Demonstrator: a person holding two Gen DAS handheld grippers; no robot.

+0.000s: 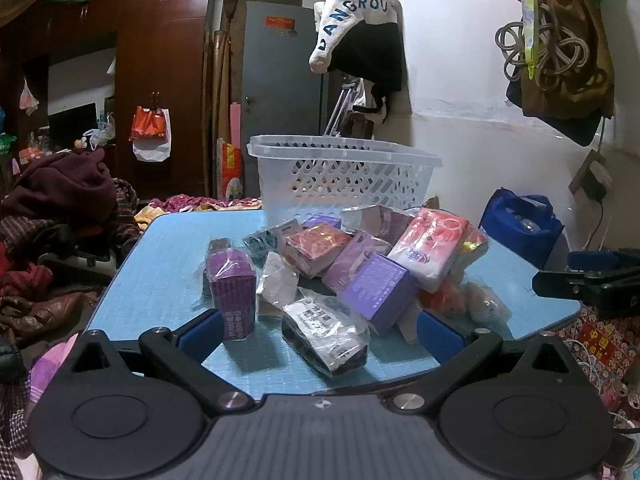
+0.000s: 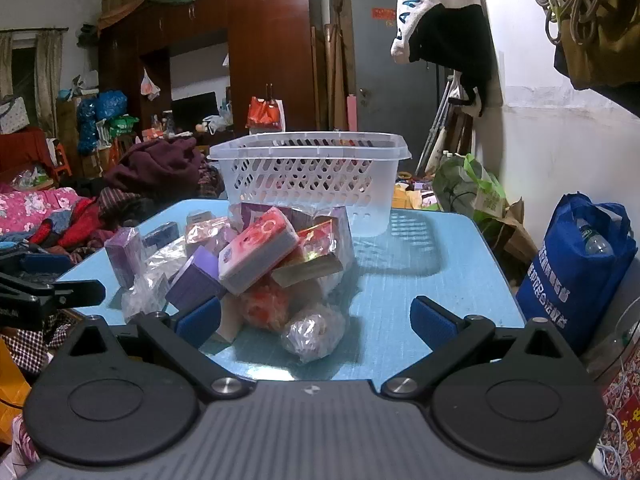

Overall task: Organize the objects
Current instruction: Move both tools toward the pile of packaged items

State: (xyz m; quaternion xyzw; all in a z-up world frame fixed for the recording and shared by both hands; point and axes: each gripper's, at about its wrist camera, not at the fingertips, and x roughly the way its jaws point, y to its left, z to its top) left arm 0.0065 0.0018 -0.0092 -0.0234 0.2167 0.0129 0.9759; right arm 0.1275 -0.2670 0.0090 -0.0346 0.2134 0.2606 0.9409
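Note:
A pile of small wrapped boxes lies on the blue table [image 1: 160, 280]: an upright purple box [image 1: 233, 294], a lilac box [image 1: 382, 290], a pink-white pack [image 1: 430, 248], a red box [image 1: 318, 246] and a dark wrapped pack [image 1: 326, 330]. A white plastic basket [image 1: 344, 176] stands behind the pile. My left gripper [image 1: 320, 338] is open at the table's near edge, fingers either side of the dark pack. My right gripper [image 2: 316, 318] is open and empty, near a wrapped ball [image 2: 314, 330]; the pile [image 2: 256, 254] and basket [image 2: 310, 176] show ahead.
A blue bag [image 2: 576, 268] stands right of the table [image 2: 432, 292]. Clothes [image 1: 64, 192] are heaped to the left. A wardrobe [image 1: 160, 60] and grey door [image 1: 280, 72] stand behind. Garments hang on the white wall [image 1: 360, 32]. The right gripper shows at the left view's right edge [image 1: 592, 276].

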